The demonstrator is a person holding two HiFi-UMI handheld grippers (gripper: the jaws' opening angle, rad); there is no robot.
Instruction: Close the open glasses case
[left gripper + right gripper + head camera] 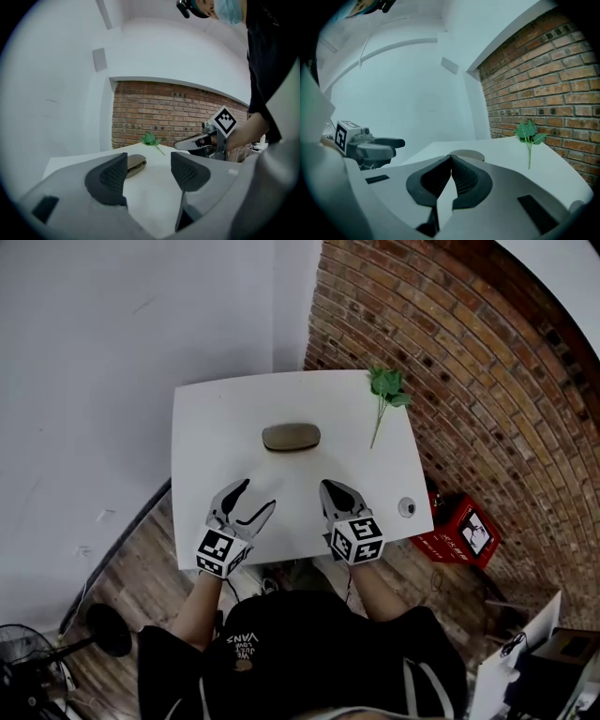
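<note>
A tan oval glasses case lies with its lid down on the white table, toward the far middle. It also shows low behind the left pad as the case and just past the closed tips as the case. My left gripper hovers over the near edge, short of the case, open with nothing between its pads. My right gripper is beside it, equally short of the case, shut and empty. Each gripper sees the other: right gripper, left gripper.
A green leafy sprig lies at the table's far right corner. A small round object sits at the near right corner. A red box stands on the floor by the brick wall. A fan is at bottom left.
</note>
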